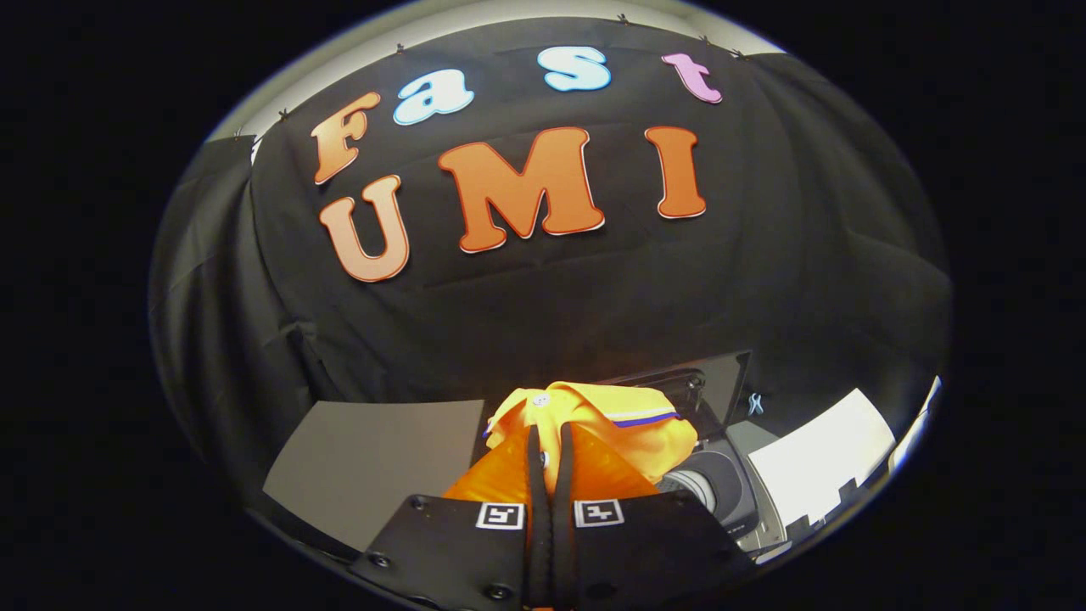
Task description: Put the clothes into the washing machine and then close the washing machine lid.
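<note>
Orange-yellow cloth fills the space at my fingers: the garment (585,424) looks like a polo-type shirt, with a folded collar, a thin blue and pale stripe along one hem, and a small pale button near the top fold. A deeper orange fold hangs lower, to either side of the fingers.

I see the gripper (550,450) nearly fully closed, the two fingers (534,475) running side by side with just a sliver between them, and cloth pinched in that sliver; the shirt bunches up at and beyond the tips. I take it as clamped on the garment.

Writing: two square black-and-white marker tags (500,515) sit on the gripper body, one per finger base; they carry a coded pattern, no words I can read.

Washing machine (721,484) lies just beyond and to the right of the shirt: dark round drum opening partly showing, lid (721,378) standing raised behind it. The shirt hangs near the opening's left edge, partly overlapping it.

Grey table (373,467) lies left of the fingers; a white sheet (819,462) lies right of the machine
</note>
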`<state>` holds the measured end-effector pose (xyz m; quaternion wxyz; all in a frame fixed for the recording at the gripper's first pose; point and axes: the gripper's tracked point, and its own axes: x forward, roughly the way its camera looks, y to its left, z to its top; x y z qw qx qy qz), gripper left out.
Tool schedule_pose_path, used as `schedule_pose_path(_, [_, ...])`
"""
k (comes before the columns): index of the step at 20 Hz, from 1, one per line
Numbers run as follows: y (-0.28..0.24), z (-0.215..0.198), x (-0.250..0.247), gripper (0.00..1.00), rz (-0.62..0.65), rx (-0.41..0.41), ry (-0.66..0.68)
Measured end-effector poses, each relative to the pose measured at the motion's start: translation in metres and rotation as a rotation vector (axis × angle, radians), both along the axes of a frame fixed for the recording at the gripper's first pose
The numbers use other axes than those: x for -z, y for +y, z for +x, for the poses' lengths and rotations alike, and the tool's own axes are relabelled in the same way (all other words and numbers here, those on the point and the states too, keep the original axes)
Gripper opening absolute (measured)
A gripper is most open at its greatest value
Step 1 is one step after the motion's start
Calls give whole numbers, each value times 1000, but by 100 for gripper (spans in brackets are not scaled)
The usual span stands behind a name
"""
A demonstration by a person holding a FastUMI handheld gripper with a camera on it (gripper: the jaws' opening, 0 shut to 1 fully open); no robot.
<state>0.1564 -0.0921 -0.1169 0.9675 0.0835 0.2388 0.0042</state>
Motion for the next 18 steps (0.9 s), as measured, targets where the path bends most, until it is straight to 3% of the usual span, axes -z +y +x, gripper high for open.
schedule_pose_path(6, [-50,15,64,8,10,3,78])
schedule_pose_path(18, [-88,40,261,8,19,-3,319])
